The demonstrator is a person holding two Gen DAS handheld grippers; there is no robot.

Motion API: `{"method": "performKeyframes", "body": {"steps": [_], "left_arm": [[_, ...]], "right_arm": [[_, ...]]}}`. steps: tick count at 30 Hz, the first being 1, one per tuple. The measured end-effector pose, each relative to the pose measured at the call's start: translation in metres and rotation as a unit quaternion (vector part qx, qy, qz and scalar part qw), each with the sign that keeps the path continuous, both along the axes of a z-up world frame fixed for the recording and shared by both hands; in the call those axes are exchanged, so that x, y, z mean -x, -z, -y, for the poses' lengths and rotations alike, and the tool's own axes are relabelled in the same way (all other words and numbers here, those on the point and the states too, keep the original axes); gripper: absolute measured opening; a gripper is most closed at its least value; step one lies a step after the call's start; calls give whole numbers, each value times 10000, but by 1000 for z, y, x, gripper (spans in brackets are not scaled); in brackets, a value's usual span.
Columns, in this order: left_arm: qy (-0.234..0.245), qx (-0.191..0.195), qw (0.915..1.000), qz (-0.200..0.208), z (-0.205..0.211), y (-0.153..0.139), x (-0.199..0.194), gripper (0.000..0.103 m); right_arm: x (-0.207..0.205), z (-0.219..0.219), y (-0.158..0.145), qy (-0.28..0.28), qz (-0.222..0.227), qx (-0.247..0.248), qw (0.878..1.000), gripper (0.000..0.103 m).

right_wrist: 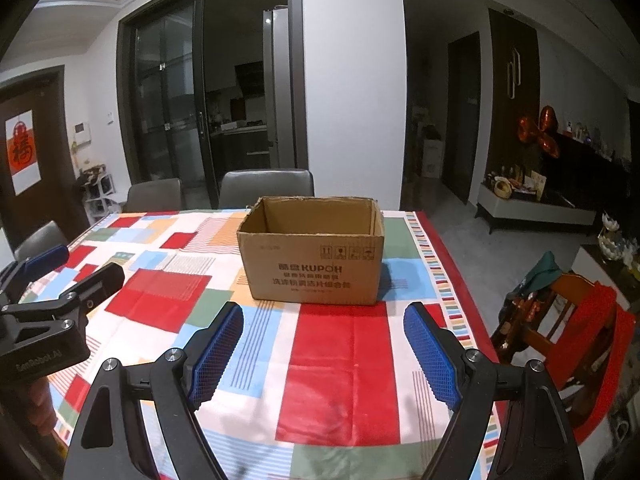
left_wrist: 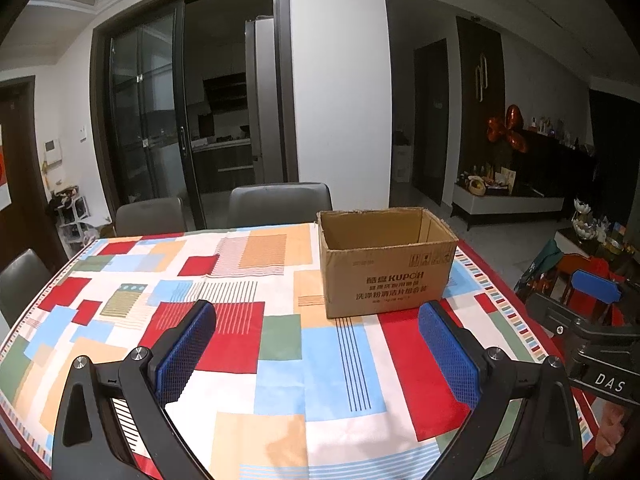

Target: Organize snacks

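Note:
An open cardboard box (left_wrist: pixel 386 264) printed KUPOH stands upright on the patchwork tablecloth, toward the table's far right; it also shows in the right wrist view (right_wrist: pixel 314 264). What I see of its inside is bare. No snacks are in view. My left gripper (left_wrist: pixel 318 350) is open and empty, held above the cloth in front of the box and to its left. My right gripper (right_wrist: pixel 323 350) is open and empty, directly in front of the box. The right gripper's body shows at the right edge of the left wrist view (left_wrist: pixel 592 320). The left gripper's body shows at the left edge of the right wrist view (right_wrist: pixel 48 312).
The table (right_wrist: pixel 344 364) carries a red, blue, orange and green cloth. Grey chairs (left_wrist: pixel 280 204) stand along its far and left sides. A wooden chair with red fabric (right_wrist: pixel 576 320) stands off the table's right edge. A glass sliding door (left_wrist: pixel 160 120) is behind.

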State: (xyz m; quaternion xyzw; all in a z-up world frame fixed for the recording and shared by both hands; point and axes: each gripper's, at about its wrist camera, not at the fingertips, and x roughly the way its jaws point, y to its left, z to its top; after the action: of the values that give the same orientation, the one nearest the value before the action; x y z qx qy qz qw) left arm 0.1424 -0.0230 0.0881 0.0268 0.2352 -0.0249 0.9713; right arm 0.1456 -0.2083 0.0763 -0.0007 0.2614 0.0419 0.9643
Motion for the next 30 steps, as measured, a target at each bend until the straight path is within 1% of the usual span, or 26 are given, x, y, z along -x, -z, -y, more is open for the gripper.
{"method": "performKeyframes", "body": {"steps": [12,30], "left_arm": [[-3,-19,9999,135,0,-4,9,103],[-26,-45,9998,180,0,-6,10,103]], "right_arm": [[4,-2,-4,-29,87,-27,10000,83],[5,-3,-6,-45,107,-31,9999,83]]}}
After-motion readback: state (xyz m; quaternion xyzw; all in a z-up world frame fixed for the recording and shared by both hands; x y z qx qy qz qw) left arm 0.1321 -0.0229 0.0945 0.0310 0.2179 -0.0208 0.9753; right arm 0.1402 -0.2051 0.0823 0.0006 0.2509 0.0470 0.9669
